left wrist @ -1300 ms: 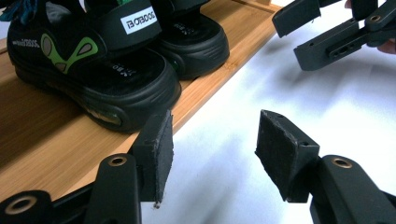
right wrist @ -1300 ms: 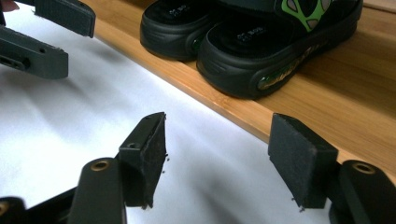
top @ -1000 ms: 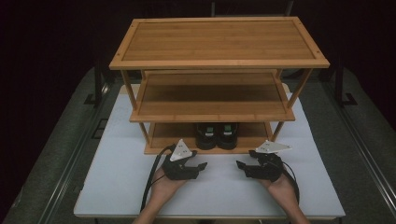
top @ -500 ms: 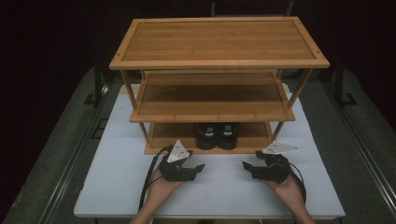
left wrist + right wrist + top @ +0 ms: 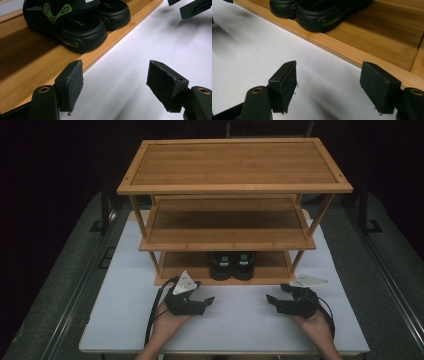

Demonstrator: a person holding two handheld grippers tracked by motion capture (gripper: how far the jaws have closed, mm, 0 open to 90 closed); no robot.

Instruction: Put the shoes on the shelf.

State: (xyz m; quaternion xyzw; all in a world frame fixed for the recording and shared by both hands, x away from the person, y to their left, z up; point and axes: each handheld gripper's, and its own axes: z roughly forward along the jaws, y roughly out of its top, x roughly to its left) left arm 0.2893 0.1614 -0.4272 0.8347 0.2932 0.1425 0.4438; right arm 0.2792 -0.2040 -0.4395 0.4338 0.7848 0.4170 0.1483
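Here the pair of black shoes (image 5: 231,265) stands on the lowest shelf of the wooden rack (image 5: 220,276), at its middle and near the front edge. The left gripper (image 5: 209,301) and the right gripper (image 5: 272,300) rest on the white table (image 5: 240,320) in front, both empty; the left jaws have just been opening, the right stand wide apart. To grasp well, I think each gripper should go forward low under the middle shelf, take one shoe by its heel, and draw it out straight without hitting the shelf edge.

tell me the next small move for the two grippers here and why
Probably ease both forward toward the pair of black shoes on the rack's bottom shelf. The left gripper, whose jaws have just been opening, and the right gripper both stand open and empty on the white table, just short of the shelf edge.
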